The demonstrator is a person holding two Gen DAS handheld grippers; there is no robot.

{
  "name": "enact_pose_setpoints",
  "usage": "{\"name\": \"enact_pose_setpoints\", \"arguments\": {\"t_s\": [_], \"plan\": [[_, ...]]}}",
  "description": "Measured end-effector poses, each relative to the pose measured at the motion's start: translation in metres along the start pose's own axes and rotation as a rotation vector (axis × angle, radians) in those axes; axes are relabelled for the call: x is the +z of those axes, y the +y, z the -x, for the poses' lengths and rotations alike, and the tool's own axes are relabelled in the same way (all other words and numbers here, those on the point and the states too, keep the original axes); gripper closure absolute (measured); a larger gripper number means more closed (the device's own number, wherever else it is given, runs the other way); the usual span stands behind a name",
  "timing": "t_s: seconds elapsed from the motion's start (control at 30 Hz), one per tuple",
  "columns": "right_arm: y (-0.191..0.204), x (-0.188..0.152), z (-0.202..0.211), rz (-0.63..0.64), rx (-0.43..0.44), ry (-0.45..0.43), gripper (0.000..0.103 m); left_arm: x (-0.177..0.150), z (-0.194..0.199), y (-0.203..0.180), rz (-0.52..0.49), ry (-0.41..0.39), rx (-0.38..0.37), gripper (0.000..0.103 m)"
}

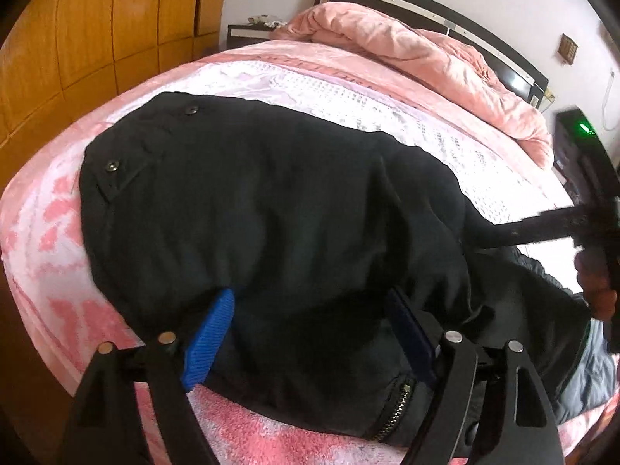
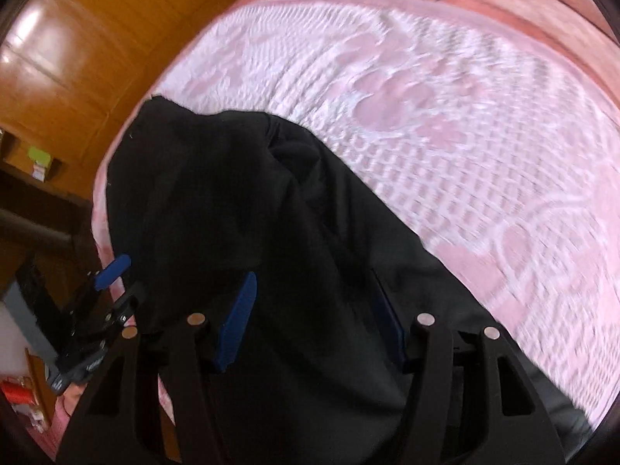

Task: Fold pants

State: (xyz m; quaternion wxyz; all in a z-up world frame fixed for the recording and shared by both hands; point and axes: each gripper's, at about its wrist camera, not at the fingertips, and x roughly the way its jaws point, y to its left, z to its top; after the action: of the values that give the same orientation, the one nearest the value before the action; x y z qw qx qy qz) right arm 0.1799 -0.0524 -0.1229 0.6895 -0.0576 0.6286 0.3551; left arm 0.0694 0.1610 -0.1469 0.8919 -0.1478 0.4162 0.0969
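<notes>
**Black pants bundled on the bed, both grippers poised over the cloth**

You've got the black pants lying in a thick, folded-over heap on the pink patterned bedspread, close to the near edge of the bed. The waistband end with its two snap buttons sits toward the wooden wardrobe, and a metal zipper shows at the near edge.

Your left gripper has its jaws spread wide, blue pads either side of the fabric and not pinching it: nothing held there. Your right gripper is over the other end of the heap, jaws part open with black cloth between and beneath them. That view is blurred and dark, so you can't say for sure whether the pads are biting.

How it should handle: this looks like soft, padded fabric, limp, so it will droop and slide open wherever you don't support it. It probably has some weight too, with several layers stacked. The surface looks smooth, possibly slippery under the pads.

Where to take hold: go for a doubled edge or a seam, and pinch through all layers. The waistband corner by the snaps looks firmest. Stay off the zipper teeth, which could skid between the pads.
</notes>
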Motion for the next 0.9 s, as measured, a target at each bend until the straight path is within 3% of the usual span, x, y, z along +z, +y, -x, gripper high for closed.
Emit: {"name": "enact_pose_setpoints", "arguments": {"t_s": [0.07,0.13,0.17,0.23,0.4,0.53,0.63,0.73,0.8,0.9], "plan": [[0.010,0.007,-0.015,0.040,-0.007,0.054,0.048,-0.004,0.001,0.000,-0.020,-0.009,0.006,0.017],[0.020,0.012,-0.023,0.094,-0.072,0.080,0.084,-0.009,0.000,-0.001,-0.027,-0.017,0.012,0.016],[0.025,0.015,-0.024,0.121,-0.089,0.085,0.093,-0.010,0.002,-0.001,-0.022,-0.022,0.012,0.016],[0.035,0.021,-0.021,0.154,-0.070,0.084,0.099,-0.012,0.004,0.000,-0.003,-0.037,0.017,0.016],[0.052,0.043,0.006,0.211,-0.144,-0.087,0.098,-0.018,0.001,0.000,0.015,-0.057,0.062,0.014],[0.048,0.039,-0.020,0.238,-0.240,-0.020,0.080,-0.021,-0.002,-0.010,-0.036,-0.054,0.099,0.011],[0.040,0.018,0.001,0.228,-0.238,-0.098,0.075,-0.020,0.007,-0.010,-0.026,-0.051,0.099,0.012],[0.024,-0.022,0.055,0.203,-0.248,-0.215,0.065,-0.015,0.026,-0.024,-0.054,-0.100,0.075,0.012],[0.004,-0.054,0.084,0.163,-0.291,-0.256,0.065,-0.009,0.036,-0.047,-0.111,-0.128,0.029,0.012],[-0.029,-0.102,0.110,0.047,-0.277,-0.270,0.064,-0.003,0.031,-0.080,-0.165,-0.115,-0.051,0.012]]}}
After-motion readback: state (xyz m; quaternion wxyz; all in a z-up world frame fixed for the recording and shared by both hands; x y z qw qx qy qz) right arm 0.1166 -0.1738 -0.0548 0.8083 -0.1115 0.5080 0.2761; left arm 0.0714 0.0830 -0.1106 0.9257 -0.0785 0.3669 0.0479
